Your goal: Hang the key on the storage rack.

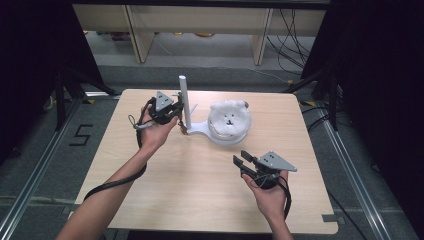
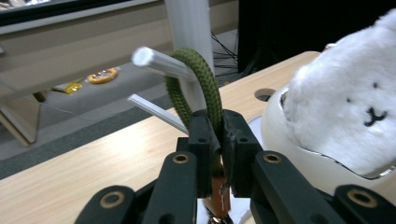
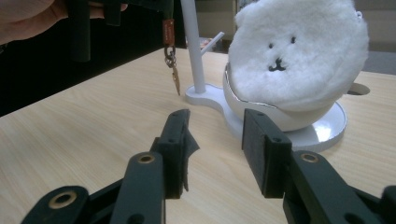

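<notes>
The olive-green braided cord loop (image 2: 198,79) is where we're looking: it hangs over the short metal peg (image 2: 161,63) on the tall white post of the stand (image 1: 184,100), and our left tongs (image 2: 218,135) are clamped tight on its lower part, right beside that post. Below the pinch dangle a small brown leather tab and a metal clasp (image 3: 171,56), swinging free above the desk. Our right tongs (image 3: 215,140) hang half parted with nothing between them, near the front right of the desk, well apart from the stand.

What could go wrong, as we judge it? Let the cord go before the loop sits well back on the peg and it may slide off the peg's open end. Pull sideways and the light stand could tip or skid, and the fluffy white bear-face pouch (image 1: 229,116) resting in the stand's round white dish (image 3: 322,123) might roll out. The dangling clasp could also snag the post.

The pale wood-grain desk (image 1: 200,190) is smooth and bare, with rounded corners. Around it we see dark curtains, grey floor, loose cables, and light wooden furniture legs at the back.
</notes>
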### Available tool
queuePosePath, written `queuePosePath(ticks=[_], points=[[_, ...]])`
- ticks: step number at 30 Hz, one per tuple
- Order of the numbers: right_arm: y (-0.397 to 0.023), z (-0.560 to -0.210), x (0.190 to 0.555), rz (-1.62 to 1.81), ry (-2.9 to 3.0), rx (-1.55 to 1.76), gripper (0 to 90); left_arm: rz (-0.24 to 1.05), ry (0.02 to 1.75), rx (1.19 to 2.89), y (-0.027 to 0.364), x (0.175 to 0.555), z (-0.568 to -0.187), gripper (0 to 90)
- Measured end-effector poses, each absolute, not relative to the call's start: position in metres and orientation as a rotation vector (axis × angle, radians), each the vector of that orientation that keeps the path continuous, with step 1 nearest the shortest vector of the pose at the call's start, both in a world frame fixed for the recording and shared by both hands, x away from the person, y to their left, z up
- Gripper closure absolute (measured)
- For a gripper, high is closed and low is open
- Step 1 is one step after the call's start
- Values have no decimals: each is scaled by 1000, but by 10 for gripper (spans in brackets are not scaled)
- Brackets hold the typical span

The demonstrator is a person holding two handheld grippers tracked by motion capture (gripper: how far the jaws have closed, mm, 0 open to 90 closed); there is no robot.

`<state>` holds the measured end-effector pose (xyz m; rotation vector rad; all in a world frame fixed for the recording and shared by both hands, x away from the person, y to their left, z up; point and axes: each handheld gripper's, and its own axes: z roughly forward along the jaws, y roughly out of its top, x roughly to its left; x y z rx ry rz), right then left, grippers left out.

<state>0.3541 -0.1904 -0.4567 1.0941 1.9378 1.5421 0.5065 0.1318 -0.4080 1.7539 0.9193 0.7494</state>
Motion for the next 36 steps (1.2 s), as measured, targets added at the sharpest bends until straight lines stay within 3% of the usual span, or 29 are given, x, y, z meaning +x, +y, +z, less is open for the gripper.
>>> queuePosePath(ticks=[13, 23, 36], points=[[-197, -455, 353, 1499, 1940, 1117, 624, 703, 888, 1793, 149, 484, -404, 720], [-212, -452, 356, 1470, 1891, 1143, 596, 689, 915, 1837, 189, 454, -407, 568], [-240, -452, 361, 1429, 1837, 1212, 590, 719, 1000, 1779, 239, 407, -421, 468]])
